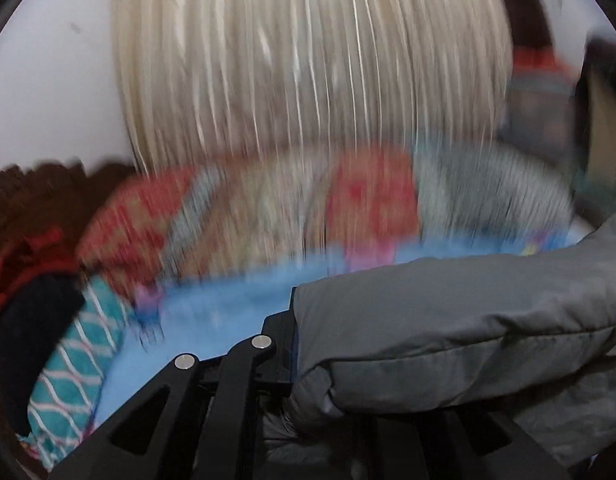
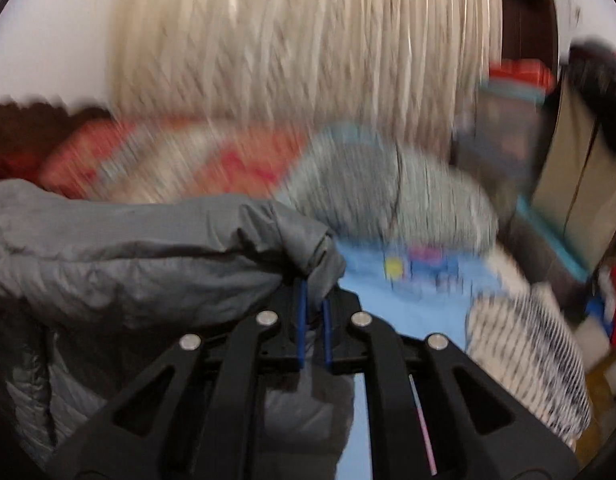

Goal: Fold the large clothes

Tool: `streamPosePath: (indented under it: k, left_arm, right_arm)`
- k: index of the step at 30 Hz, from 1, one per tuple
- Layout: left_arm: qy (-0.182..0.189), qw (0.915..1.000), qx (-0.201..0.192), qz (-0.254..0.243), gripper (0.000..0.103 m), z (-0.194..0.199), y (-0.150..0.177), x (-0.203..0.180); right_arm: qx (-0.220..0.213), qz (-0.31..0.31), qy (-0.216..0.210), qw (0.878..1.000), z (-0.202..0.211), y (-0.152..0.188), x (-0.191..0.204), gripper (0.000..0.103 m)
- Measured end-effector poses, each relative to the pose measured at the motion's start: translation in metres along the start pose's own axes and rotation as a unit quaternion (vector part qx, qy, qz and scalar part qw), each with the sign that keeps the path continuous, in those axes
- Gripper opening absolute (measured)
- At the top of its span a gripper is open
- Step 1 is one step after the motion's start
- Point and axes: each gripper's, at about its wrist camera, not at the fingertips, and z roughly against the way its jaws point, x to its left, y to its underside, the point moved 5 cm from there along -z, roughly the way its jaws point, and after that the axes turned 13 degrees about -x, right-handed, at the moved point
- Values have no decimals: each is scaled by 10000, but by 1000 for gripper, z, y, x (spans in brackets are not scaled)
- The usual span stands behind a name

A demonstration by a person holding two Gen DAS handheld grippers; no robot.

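Observation:
A grey padded jacket (image 1: 460, 328) is held up between both grippers above a light blue bedsheet (image 1: 211, 320). In the left wrist view my left gripper (image 1: 295, 344) is shut on the jacket's edge, and the cloth drapes over its right finger and hides it. In the right wrist view my right gripper (image 2: 315, 320) is shut on a gathered fold of the same jacket (image 2: 139, 264), which hangs to the left and below. The blue pads (image 2: 303, 320) stand close together with grey cloth between them. Both views are motion-blurred.
A cream pleated curtain (image 1: 308, 60) hangs behind the bed. A red and grey patterned quilt (image 1: 267, 208) lies along the back. A teal striped cloth (image 1: 75, 376) sits left. A black-and-white striped cloth (image 2: 524, 360) and cluttered boxes (image 2: 508, 120) sit right.

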Motion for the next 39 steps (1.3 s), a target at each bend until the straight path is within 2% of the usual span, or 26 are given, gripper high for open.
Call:
streamPosePath:
  k: [1, 2, 3, 5, 7, 10, 12, 13, 14, 15, 16, 18, 19, 21, 22, 23, 24, 25, 26, 27, 29, 30, 32, 33, 36, 39]
  left_arm:
    - [-68, 9990, 395, -174, 35, -27, 27, -9]
    - [-131, 9941, 1018, -362, 36, -60, 61, -19]
    - [-169, 9851, 1655, -431, 36, -89, 95, -23]
    - [-266, 9701, 2391, -320, 36, -116, 150, -24]
    - [-238, 9666, 2551, 1, 36, -123, 171, -13]
    - [24, 9715, 2350, 308, 36, -117, 164, 8]
    - [188, 9790, 1978, 461, 37, -97, 145, 23]
    - [249, 9805, 1878, 530, 37, -92, 141, 21]
    - [343, 9809, 1813, 614, 38, -86, 137, 23]
    - [426, 9797, 1847, 654, 38, -84, 134, 21]
    - [504, 9774, 1943, 665, 38, -90, 131, 17]
    - [636, 9743, 2077, 594, 38, -94, 134, 4]
    - [718, 9726, 2154, 495, 38, -94, 137, -2]
    - [731, 9717, 2222, 336, 38, -89, 140, -9]
    - [724, 9714, 2237, 328, 38, -87, 142, -10]
    - [752, 9706, 2258, 361, 39, -82, 144, -9]
    - [841, 9697, 2252, 443, 40, -72, 146, -7]
    - [891, 9701, 2200, 498, 46, -64, 147, -9]
    - [919, 9723, 2076, 555, 48, -51, 147, -10]
    - [881, 9762, 1889, 595, 48, -33, 146, -11]
    - [726, 9851, 1447, 589, 49, -3, 142, -16]
    - [599, 9899, 1141, 592, 49, 14, 139, -18]
    - [666, 9933, 630, 697, 49, 36, 133, -23]
    - [766, 9940, 540, 560, 49, 38, 132, -32]
    - [979, 9911, 879, 196, 49, 11, 138, -59]
    - [1098, 9863, 1225, 118, 49, -52, 145, -81]
  right_arm:
    - [315, 142, 154, 9993, -24, 22, 2, 24]
    - [797, 361, 449, 9952, -55, 58, 5, 41]
    - [1078, 461, 569, 9915, -72, 82, 4, 43]
    - [1188, 384, 591, 9904, -79, 108, 1, 43]
    - [1051, 188, 506, 9930, -69, 110, -6, 45]
    - [629, -108, -337, 9974, -35, 86, 0, 48]
    - [726, -132, -1375, 9877, -15, 68, 29, 49]
    - [895, -166, -1785, 9797, -11, 66, 45, 49]
    - [1382, -245, -2486, 9584, -12, 74, 72, 53]
    - [1843, -268, -2991, 9359, -16, 84, 97, 55]
    - [2055, -214, -3169, 9257, -22, 92, 114, 55]
    - [2347, 175, -3163, 9190, -50, 107, 159, 55]
    - [2335, 186, -3204, 9179, -62, 105, 171, 55]
    - [2152, -197, -3192, 9227, -103, 82, 195, 55]
    - [1988, -463, -3063, 9298, -125, 67, 199, 55]
    - [1746, -808, -2780, 9411, -154, 48, 200, 55]
    - [1668, -1125, -2535, 9462, -181, 36, 199, 55]
    - [1764, -1368, -2426, 9441, -206, 32, 202, 55]
    - [1861, -1406, -2415, 9420, -221, 32, 208, 55]
    - [1921, -1284, -2192, 9479, -235, 36, 218, 55]
    - [2108, -1002, -1366, 9627, -260, 54, 219, 55]
    - [2341, -1098, -1155, 9591, -271, 67, 218, 56]
    - [2346, -1374, -1218, 9546, -275, 79, 213, 56]
    - [2240, -1440, -1288, 9552, -272, 76, 210, 56]
    - [2053, -1400, -1464, 9575, -243, 60, 197, 56]
    - [1839, -1147, -1596, 9631, -184, 51, 170, 61]
